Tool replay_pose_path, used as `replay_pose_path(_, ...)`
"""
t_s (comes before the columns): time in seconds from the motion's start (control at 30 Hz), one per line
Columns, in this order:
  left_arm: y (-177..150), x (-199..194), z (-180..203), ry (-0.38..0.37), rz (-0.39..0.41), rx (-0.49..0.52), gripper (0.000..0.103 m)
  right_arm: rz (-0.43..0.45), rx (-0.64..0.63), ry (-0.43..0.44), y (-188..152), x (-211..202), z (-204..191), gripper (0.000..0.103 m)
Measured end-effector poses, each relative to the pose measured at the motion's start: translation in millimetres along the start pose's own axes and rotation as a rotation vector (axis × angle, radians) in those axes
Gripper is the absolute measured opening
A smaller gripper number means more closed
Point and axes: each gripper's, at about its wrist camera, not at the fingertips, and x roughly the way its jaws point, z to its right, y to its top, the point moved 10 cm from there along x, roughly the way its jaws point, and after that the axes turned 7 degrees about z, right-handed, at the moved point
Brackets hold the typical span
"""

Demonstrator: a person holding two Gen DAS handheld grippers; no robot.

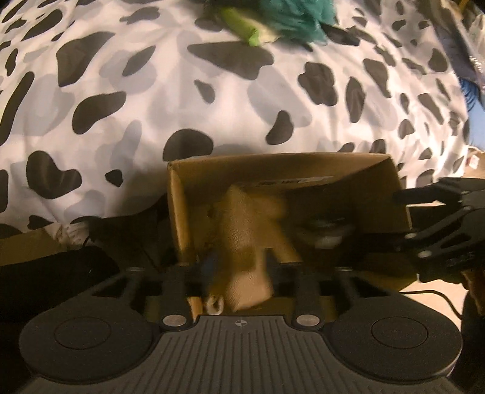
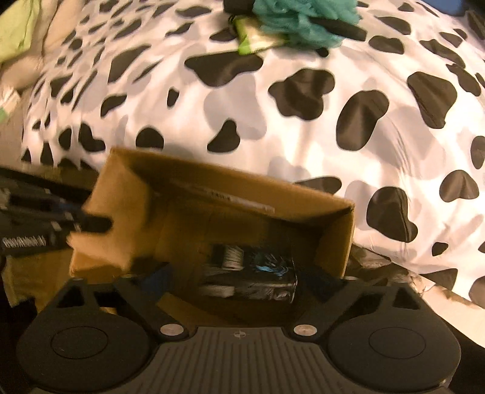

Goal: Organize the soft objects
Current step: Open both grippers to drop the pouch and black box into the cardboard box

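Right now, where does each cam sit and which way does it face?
Left wrist: on the left tongs, looking steeply down into the cardboard box; a tan soft toy lies between its fingers; right tongs at the right edge.
Right wrist: on the right tongs, looking down into the box, above a dark bundle; left tongs at the left edge.
Shared: box, cow-print bedding, teal fluffy item.
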Motion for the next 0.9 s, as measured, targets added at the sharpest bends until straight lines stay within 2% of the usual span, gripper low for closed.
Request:
replay_pose_path(0.2,1.8,1.1,-4.4,0.016,-0.002,-0.008,0.049,-0.008,-0.010,-0.042,2.0,2.4,5.8,0.103)
replay_pose_path(0.9,8.7,-0.7,-7.4,0.040,0.035,-0.011,0.049,0.000,-0.053,-0.092,3.6,-2.3,4.7,0.103)
